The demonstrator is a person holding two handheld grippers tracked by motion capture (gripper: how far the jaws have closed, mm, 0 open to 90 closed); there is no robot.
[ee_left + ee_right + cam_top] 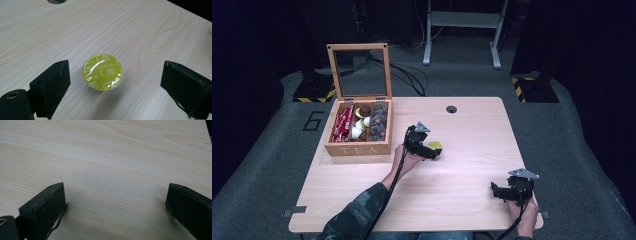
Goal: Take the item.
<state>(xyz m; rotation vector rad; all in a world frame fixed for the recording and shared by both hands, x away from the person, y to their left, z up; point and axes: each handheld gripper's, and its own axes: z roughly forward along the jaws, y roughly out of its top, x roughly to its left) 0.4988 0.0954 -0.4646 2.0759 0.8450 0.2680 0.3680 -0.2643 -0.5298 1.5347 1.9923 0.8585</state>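
A round capsule with a yellow-green foil lid (pixel 102 72) printed "cappuccino" sits on the wooden table (pixel 462 150), near its middle. My left gripper (pixel 115 87) is open; the capsule lies between and just beyond its jaws, touching neither. In the high view the left gripper (pixel 432 150) is right beside the capsule (pixel 435 145). My right gripper (pixel 115 205) is open over bare wood, nothing between its jaws. In the high view the right gripper (pixel 499 191) rests near the table's front right corner.
A wooden box marked TEA (pixel 358 149) stands at the table's left with its glass lid (pixel 360 70) raised; its compartments hold red packets, capsules and dark pods. A cable hole (pixel 451 109) is at the table's far edge.
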